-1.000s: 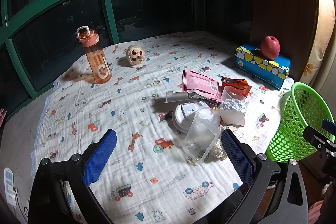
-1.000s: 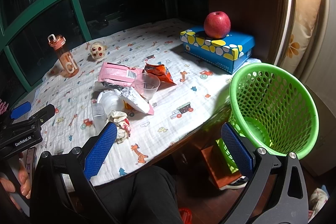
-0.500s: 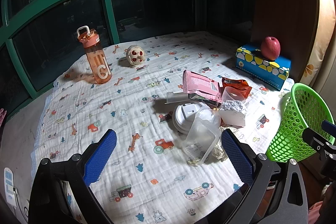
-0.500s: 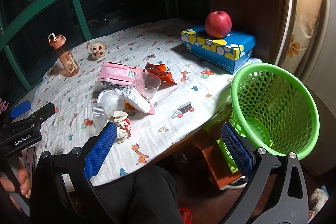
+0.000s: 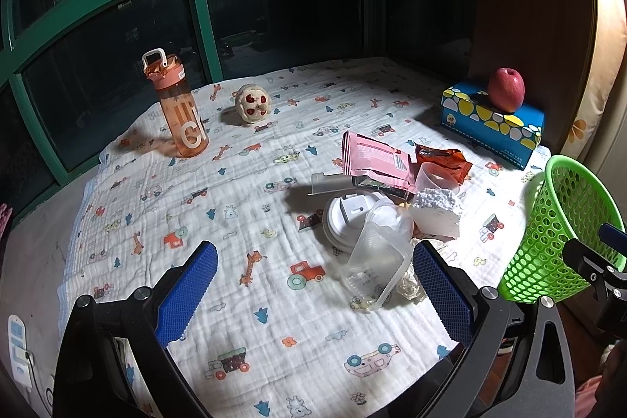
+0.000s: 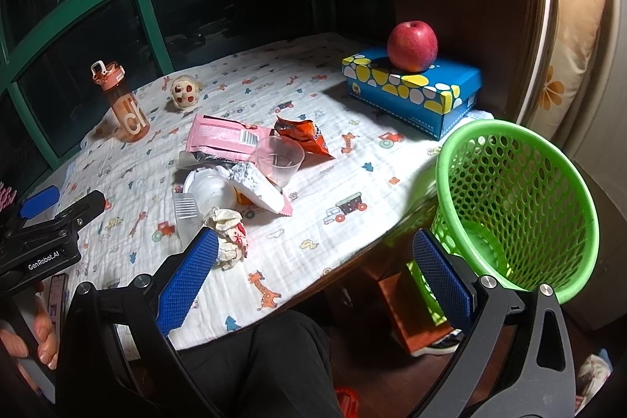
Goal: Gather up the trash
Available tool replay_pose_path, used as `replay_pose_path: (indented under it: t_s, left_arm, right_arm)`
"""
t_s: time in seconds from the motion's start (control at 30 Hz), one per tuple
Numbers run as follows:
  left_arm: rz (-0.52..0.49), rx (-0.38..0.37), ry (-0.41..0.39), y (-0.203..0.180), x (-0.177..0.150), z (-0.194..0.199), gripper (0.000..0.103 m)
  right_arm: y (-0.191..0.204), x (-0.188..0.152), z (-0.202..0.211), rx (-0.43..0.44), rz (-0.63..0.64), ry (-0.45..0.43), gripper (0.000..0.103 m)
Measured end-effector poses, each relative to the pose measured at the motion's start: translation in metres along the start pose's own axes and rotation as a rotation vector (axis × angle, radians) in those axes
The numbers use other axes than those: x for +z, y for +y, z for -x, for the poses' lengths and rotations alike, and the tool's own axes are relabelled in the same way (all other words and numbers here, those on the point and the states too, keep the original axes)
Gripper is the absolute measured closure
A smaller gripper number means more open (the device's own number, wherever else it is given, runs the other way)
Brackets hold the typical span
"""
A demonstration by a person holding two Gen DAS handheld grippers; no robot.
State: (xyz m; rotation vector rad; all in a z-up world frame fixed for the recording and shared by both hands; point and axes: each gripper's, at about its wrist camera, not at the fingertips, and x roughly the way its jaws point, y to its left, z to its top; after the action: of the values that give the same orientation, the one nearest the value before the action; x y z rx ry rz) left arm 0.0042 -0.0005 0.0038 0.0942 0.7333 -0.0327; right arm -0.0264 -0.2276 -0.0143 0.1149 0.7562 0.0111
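Comparing with a second ago: basically zero movement in the trash [image 5: 384, 206]. Still heaped just ahead of the left gripper [image 5: 313, 261], over toward its right finger. Clear cup [image 5: 376, 253] lying on its side right at that fingertip, white lid [image 5: 345, 218] just behind it, pink wrapper [image 5: 376, 159] and orange wrapper [image 5: 443, 159] further out. From the right gripper [image 6: 313, 245], same heap ahead and to the left, with crumpled paper [image 6: 227, 234] right at its left fingertip. Basket [image 6: 517, 206] just past that gripper's right finger, beyond the table edge, looking empty.

Only a hair of drift in the left view, nothing lifted, nothing dropped in. So, guessing here: no pick started, whole job still to do.

Both grippers spread wide, clamped on nothing, hovering low at the near side of the table, pointed forward and a bit down. Left one lined up closest to the cup, so probably the first grab. Hand [image 6: 39, 335] wrapped round the left gripper's handle, low left in the right view.
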Motion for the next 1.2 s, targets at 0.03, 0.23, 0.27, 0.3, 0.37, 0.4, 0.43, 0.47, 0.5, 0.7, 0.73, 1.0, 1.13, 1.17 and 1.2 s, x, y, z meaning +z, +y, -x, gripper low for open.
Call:
replay_pose_path:
  t_s: [0.03,0.23,0.27,0.3,0.37,0.4,0.43,0.47,0.5,0.7,0.73,1.0,1.13,1.17,1.2]
  left_arm:
    - [0.000,0.000,0.001,0.000,0.001,-0.001,0.006]
    - [-0.001,0.000,0.003,0.000,0.001,-0.003,0.006]
    - [-0.001,0.001,0.003,0.000,0.001,-0.002,0.006]
    - [-0.002,0.001,0.005,0.000,0.001,-0.003,0.006]
    - [0.001,-0.001,0.006,0.001,0.000,-0.003,0.006]
    - [0.001,-0.002,0.008,0.001,0.001,-0.004,0.006]
    - [0.000,-0.002,0.008,0.001,0.000,-0.004,0.006]
    - [0.001,-0.001,0.007,0.001,0.000,-0.004,0.006]
    - [0.001,0.000,0.008,0.001,0.001,-0.004,0.006]
    - [0.010,0.008,0.022,0.006,0.006,-0.011,0.006]
    - [0.012,0.010,0.025,0.007,0.007,-0.012,0.006]
    - [0.018,0.017,0.037,0.012,0.015,-0.021,0.006]
    - [0.028,0.019,0.040,0.018,0.021,-0.026,0.006]
    - [0.029,0.020,0.041,0.019,0.023,-0.027,0.006]
    - [0.030,0.022,0.041,0.020,0.024,-0.028,0.006]
  right_arm:
    - [0.000,0.000,0.000,0.001,0.000,0.000,0.005]
    - [0.000,0.002,-0.001,0.002,0.003,0.003,0.005]
    - [0.000,0.002,-0.001,0.002,0.003,0.003,0.005]
    - [0.001,0.002,-0.001,0.003,0.004,0.003,0.005]
    - [0.000,0.004,-0.002,0.004,0.006,0.003,0.005]
    - [0.000,0.005,-0.002,0.004,0.006,0.003,0.005]
    - [0.000,0.006,-0.003,0.005,0.006,0.003,0.005]
    - [0.000,0.006,-0.003,0.006,0.006,0.003,0.005]
    - [0.000,0.007,-0.004,0.007,0.007,0.004,0.005]
    - [0.002,0.011,-0.009,0.012,0.017,0.012,0.005]
    - [0.003,0.012,-0.010,0.013,0.020,0.012,0.005]
    - [0.007,0.019,-0.021,0.024,0.034,0.023,0.005]
    - [0.011,0.023,-0.030,0.043,0.042,0.033,0.005]
    - [0.012,0.025,-0.032,0.046,0.047,0.035,0.005]
    - [0.014,0.025,-0.034,0.052,0.054,0.036,0.005]
